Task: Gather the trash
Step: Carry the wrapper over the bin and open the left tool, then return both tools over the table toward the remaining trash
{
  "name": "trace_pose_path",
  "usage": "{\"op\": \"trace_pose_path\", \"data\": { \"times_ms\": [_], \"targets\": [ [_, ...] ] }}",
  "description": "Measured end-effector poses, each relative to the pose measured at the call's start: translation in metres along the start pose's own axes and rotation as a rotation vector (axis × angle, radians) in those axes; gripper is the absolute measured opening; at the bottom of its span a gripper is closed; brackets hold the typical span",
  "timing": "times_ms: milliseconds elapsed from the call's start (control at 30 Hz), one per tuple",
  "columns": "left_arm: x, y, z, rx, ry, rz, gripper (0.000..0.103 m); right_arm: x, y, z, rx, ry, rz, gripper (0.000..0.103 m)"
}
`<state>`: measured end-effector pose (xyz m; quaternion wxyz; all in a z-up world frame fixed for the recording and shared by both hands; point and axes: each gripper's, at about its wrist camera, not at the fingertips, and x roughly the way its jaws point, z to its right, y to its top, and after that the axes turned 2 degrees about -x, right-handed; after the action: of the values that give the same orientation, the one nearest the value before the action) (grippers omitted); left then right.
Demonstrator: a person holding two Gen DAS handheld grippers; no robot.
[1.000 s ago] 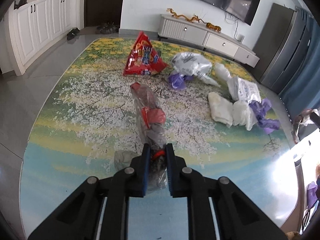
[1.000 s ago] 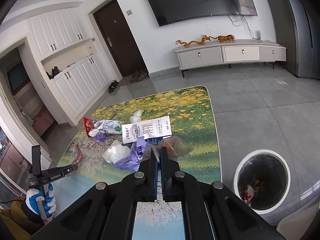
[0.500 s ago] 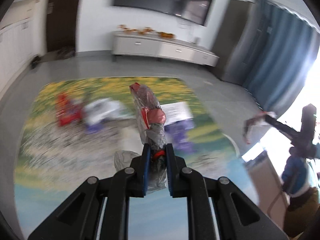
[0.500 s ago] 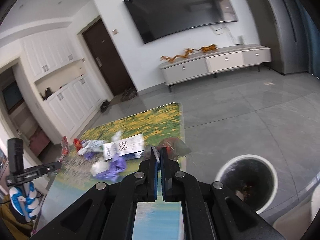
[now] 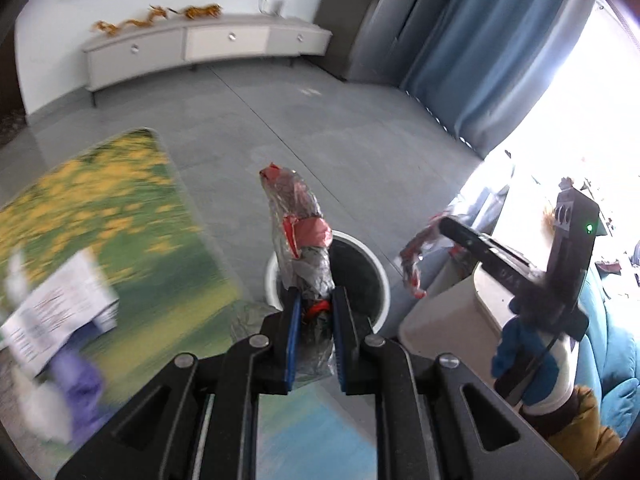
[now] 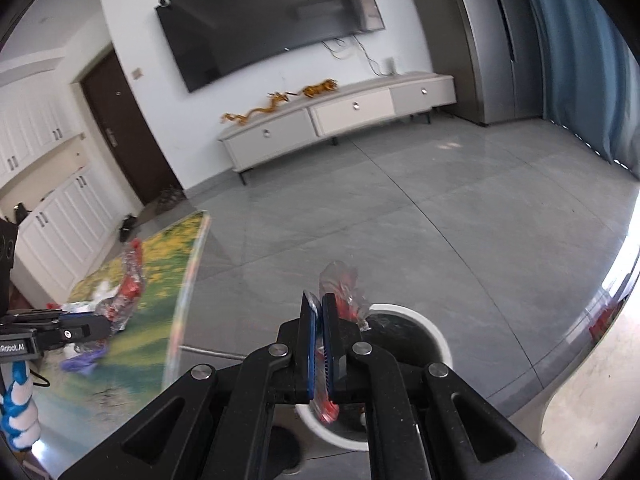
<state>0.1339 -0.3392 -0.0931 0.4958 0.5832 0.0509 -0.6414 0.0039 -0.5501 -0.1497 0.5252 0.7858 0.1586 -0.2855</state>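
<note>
The left gripper (image 5: 314,312) is pinching a long crumpled wrapper (image 5: 300,236), clear plastic with red patches, its blue pads pressed against the lower end while the rest is sticking up and forward past the fingertips. Right behind that wrapper, in the left wrist view, the white round trash bin (image 5: 376,276) is sitting on the grey tiled floor (image 5: 320,120), so the wrapper is lining up over the bin's dark opening. To the left the flower-print tabletop (image 5: 120,216) is streaking by in blur, with a printed paper sheet (image 5: 56,312) and a purple scrap (image 5: 78,392) lying on it.

Over on the right, the right gripper (image 6: 318,320) is squeezing a smaller clear-and-red wrapper (image 6: 344,292). Its pads are nearly touching, with the thin film caught between them; part of it is fanning out above and to the right of the fingertips and a red bit is hanging below the pads. The bin's white rim (image 6: 424,324) is showing just past and under those fingers, so this wrapper too is hanging above the bin.

From the left wrist view the right gripper is also showing at the far right (image 5: 436,228), with its wrapper dangling near the bin. From the right wrist view the left gripper (image 6: 100,324) is showing at the left edge over the table's rim, its wrapper poking upward. A grey TV cabinet (image 6: 352,120) is standing against the far wall beneath a wall-mounted television (image 6: 272,20).
</note>
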Motion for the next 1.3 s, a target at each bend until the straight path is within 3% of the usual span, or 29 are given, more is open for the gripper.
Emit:
{"op": "trace_pose_path", "data": {
  "times_ms": [267, 333, 433, 500, 600, 733, 867, 1033, 1300],
  "targets": [
    [0.079, 0.028, 0.014, -0.089, -0.089, -0.084, 0.018, 0.058, -0.003, 0.032, 0.049, -0.044, -0.084, 0.005],
    [0.089, 0.033, 0.013, -0.108, -0.100, -0.091, 0.028, 0.064, -0.004, 0.038, 0.064, -0.057, -0.095, 0.005],
    [0.096, 0.036, 0.008, -0.138, -0.125, -0.086, 0.050, 0.065, -0.006, 0.047, 0.087, -0.070, -0.096, 0.018],
    [0.096, 0.038, 0.006, -0.147, -0.150, -0.082, 0.052, 0.065, -0.003, 0.047, 0.093, -0.076, -0.092, 0.025],
    [0.091, 0.034, 0.004, -0.141, -0.160, -0.075, 0.052, 0.058, -0.003, 0.047, 0.094, -0.078, -0.085, 0.026],
    [0.069, 0.029, 0.000, -0.136, -0.157, -0.045, 0.052, 0.046, 0.001, 0.039, 0.090, -0.063, -0.065, 0.027],
    [0.038, 0.026, 0.005, -0.108, -0.128, 0.038, 0.052, 0.025, 0.008, 0.019, 0.062, -0.033, -0.030, 0.027],
    [-0.017, 0.012, 0.007, -0.079, -0.087, 0.153, 0.052, -0.010, 0.022, -0.021, 0.014, 0.018, 0.040, 0.032],
    [-0.099, -0.024, -0.021, -0.054, 0.006, 0.230, 0.052, -0.061, 0.040, -0.093, -0.080, 0.108, 0.141, 0.034]
  ]
}}
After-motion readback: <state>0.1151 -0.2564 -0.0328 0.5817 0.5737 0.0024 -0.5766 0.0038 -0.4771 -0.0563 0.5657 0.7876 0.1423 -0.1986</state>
